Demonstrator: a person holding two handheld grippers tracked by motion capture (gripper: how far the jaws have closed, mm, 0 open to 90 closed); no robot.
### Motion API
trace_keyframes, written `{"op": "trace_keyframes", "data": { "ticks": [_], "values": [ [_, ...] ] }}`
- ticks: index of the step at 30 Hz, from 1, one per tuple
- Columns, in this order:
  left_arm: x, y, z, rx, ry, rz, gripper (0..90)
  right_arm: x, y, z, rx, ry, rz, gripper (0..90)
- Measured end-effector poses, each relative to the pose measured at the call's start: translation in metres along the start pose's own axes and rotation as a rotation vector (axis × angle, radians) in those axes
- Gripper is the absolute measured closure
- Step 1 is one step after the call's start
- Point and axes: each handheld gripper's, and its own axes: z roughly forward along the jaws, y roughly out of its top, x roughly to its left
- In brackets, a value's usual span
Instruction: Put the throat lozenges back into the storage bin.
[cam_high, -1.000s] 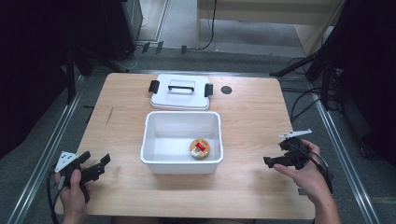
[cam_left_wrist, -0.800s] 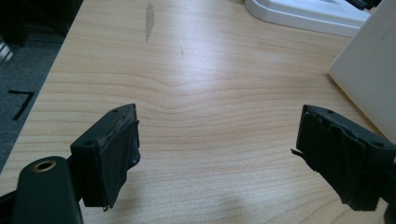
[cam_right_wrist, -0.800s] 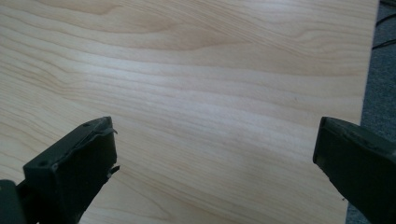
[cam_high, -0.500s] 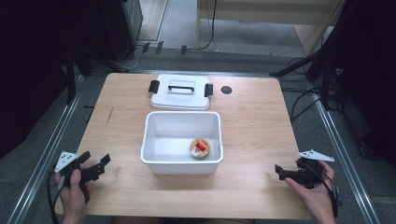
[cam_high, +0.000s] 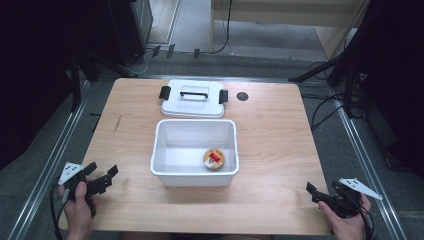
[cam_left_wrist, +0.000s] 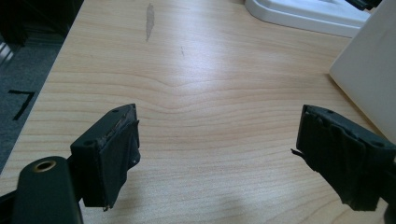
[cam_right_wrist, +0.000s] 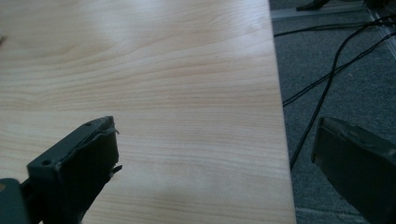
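A white plastic bin (cam_high: 195, 150) stands open in the middle of the wooden table (cam_high: 280, 135). Inside it, near the right wall, lies a small round tan object with a red piece on top (cam_high: 214, 159). The bin's white lid (cam_high: 192, 99), with black handle and clips, lies flat just behind it. My left gripper (cam_high: 104, 176) rests at the table's front left corner, open, with nothing between its jaws (cam_left_wrist: 215, 154). My right gripper (cam_high: 320, 195) sits at the front right corner, open and empty (cam_right_wrist: 215, 163), one jaw past the table's right edge.
A small dark round hole (cam_high: 242, 96) marks the table right of the lid. The bin's white wall (cam_left_wrist: 369, 74) shows at the right of the left gripper view. Cables (cam_right_wrist: 327, 70) run over the grey floor beyond the table's right edge. Metal rails (cam_high: 55, 155) flank the table.
My right gripper has drawn back from the table's right side toward the front right corner. The left gripper has stayed in place.
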Motion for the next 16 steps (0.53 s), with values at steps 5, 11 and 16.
{"op": "trace_keyframes", "data": {
  "ticks": [5, 11, 16],
  "values": [
    [0.000, 0.000, 0.000, -0.001, -0.002, 0.003, 14.0, -0.007, -0.010, -0.010, -0.095, 0.010, 0.044, 10.2],
    [-0.001, 0.000, 0.000, 0.004, 0.000, 0.006, 14.0, -0.009, -0.013, -0.013, -0.140, 0.016, 0.077, 12.1],
    [-0.001, 0.000, 0.000, 0.005, -0.001, 0.003, 13.9, -0.006, -0.013, -0.012, -0.130, -0.006, 0.058, 13.0]
  ]
}}
